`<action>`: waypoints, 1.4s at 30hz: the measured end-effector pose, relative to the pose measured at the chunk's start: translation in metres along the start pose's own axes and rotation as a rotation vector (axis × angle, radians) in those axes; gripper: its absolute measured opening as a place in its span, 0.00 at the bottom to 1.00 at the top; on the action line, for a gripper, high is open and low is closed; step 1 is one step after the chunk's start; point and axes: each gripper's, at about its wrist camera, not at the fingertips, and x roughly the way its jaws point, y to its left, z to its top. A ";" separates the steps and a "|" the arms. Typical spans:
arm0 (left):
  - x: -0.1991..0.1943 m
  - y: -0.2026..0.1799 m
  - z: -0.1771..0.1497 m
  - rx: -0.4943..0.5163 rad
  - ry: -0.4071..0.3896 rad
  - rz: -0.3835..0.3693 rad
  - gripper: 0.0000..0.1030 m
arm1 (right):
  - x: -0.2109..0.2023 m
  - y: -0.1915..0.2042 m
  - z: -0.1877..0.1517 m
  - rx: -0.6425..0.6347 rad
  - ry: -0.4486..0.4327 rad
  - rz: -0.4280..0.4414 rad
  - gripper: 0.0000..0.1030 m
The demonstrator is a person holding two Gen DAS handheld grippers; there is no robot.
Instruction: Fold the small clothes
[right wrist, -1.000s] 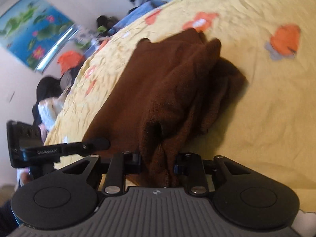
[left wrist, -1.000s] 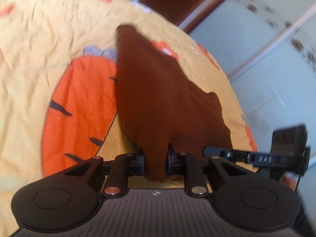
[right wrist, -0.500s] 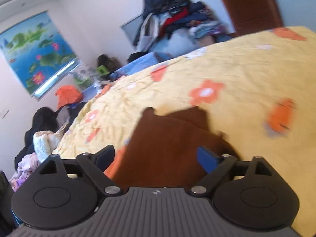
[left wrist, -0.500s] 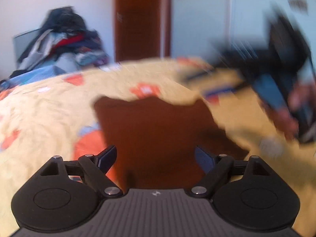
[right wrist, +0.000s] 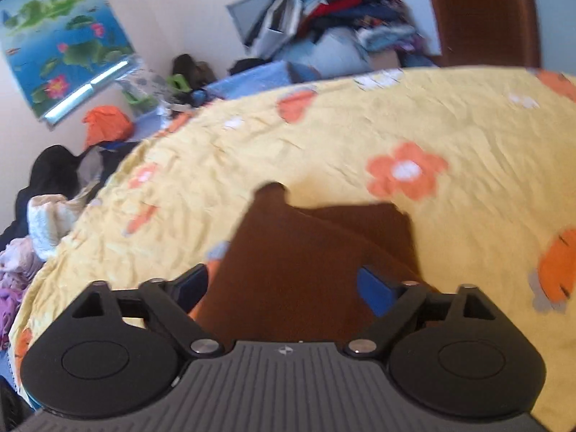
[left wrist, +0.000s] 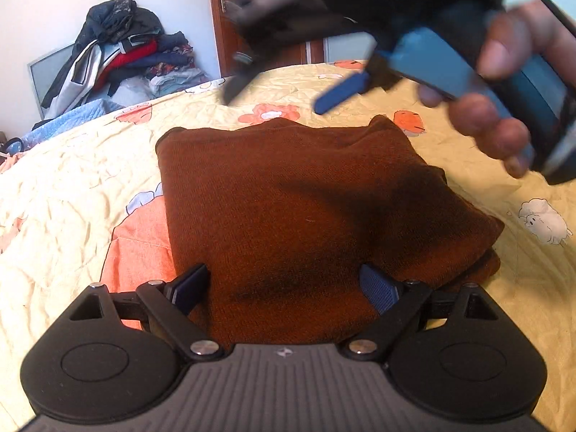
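brown garment [left wrist: 288,208] lies folded flat on the yellow bedsheet [left wrist: 72,180]. left gripper [left wrist: 284,288] and right gripper [right wrist: 284,284] both wide open, holding nothing, above it. fold prob done, right view blurry. next: smooth it or grab another piece.

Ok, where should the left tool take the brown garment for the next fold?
Probably the near left corner of the brown garment, approached low from the left tool's side: that edge lies flat and straight on the yellow bedsheet, while the right edge is bunched in layers.
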 end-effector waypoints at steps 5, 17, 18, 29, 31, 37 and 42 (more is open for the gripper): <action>-0.004 0.000 -0.007 -0.003 -0.005 -0.004 0.89 | 0.096 0.002 -0.003 -0.028 0.151 -0.092 1.00; -0.043 0.058 -0.025 -0.336 0.027 -0.112 0.89 | -0.042 -0.034 -0.023 0.104 -0.064 0.004 1.00; -0.040 0.069 -0.030 -0.407 0.058 -0.148 0.89 | -0.058 -0.048 -0.033 0.145 -0.078 0.010 1.00; 0.009 0.112 -0.032 -0.819 0.219 -0.438 0.22 | -0.071 -0.067 -0.075 0.302 0.063 0.088 0.67; -0.007 0.109 -0.030 -0.763 0.186 -0.379 0.17 | -0.066 -0.055 -0.071 0.250 0.078 0.066 0.57; -0.029 0.112 -0.041 -0.638 0.178 -0.269 0.21 | -0.046 -0.030 -0.081 0.163 0.082 0.130 0.53; -0.065 0.106 -0.029 -0.532 0.104 -0.179 0.35 | -0.060 -0.042 -0.072 0.236 0.076 0.125 0.84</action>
